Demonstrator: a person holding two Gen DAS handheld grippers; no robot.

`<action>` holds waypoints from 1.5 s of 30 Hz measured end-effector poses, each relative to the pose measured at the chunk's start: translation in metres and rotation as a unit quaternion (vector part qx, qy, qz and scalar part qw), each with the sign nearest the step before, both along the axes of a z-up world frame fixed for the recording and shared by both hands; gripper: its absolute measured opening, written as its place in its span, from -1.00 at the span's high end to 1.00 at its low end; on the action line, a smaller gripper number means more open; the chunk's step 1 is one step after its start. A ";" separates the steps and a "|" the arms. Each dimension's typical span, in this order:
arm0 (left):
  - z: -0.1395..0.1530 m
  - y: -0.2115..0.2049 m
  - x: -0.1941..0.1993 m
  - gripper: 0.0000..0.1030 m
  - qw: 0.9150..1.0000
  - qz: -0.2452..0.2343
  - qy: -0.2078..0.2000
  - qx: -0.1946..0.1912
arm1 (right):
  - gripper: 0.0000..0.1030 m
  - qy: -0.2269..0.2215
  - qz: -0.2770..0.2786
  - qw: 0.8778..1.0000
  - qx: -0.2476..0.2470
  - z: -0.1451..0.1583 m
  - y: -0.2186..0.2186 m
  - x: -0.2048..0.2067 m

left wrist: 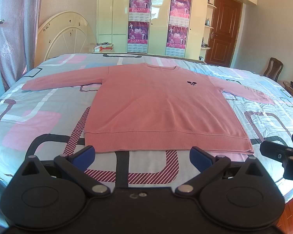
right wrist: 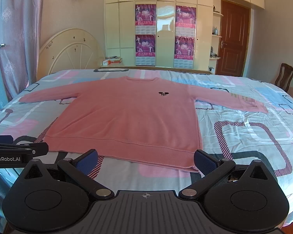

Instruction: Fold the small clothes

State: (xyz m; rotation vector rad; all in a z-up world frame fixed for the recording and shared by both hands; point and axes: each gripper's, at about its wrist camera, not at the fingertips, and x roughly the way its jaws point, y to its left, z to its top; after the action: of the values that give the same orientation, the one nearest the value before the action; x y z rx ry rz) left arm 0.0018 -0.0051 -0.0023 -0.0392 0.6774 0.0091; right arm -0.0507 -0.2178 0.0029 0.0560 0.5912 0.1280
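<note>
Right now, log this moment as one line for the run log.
stage: not started | sweater: flat on bed, sleeves out | left tool: open, near hem | right tool: open, near hem

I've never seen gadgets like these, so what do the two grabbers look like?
Each is matte black plastic. The left gripper and right gripper have two angled link arms with silver pivot pins, round black hubs and blue textured finger pads. White "GenRobot.AI" lettering marks the left one's side.

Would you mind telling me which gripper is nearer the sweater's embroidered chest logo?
Right, probably. The right gripper sits before the hem's corner under the logo; the left gripper faces the hem's middle, further aside.
</note>
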 end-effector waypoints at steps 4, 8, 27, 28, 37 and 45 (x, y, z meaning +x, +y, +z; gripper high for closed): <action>0.000 0.000 0.000 -0.99 1.000 0.001 0.000 -0.001 | -1.00 0.000 -0.003 1.000 0.000 0.000 0.000 0.000; -0.001 -0.001 -0.001 -0.99 1.000 0.000 0.001 0.000 | -1.00 -0.001 -0.004 1.000 0.000 0.001 0.001 0.000; -0.003 0.000 -0.001 -0.99 1.000 -0.003 -0.002 0.000 | -1.00 -0.004 -0.005 1.000 0.000 0.002 0.001 -0.002; -0.002 0.001 -0.002 -0.99 1.000 -0.004 -0.002 0.000 | -1.00 -0.004 -0.005 1.000 0.001 0.002 0.001 -0.002; -0.002 0.001 -0.002 -0.99 1.000 -0.003 -0.002 -0.001 | -1.00 -0.006 -0.002 1.000 0.000 0.003 0.000 -0.004; 0.000 0.000 0.000 -1.00 1.000 -0.005 0.001 0.001 | -1.00 -0.009 -0.005 1.000 0.002 0.004 0.000 -0.004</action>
State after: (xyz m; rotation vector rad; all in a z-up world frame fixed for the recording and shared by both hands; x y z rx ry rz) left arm 0.0016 -0.0048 -0.0020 -0.0333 0.6790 0.0014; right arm -0.0546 -0.2178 0.0072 0.0608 0.5722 0.1199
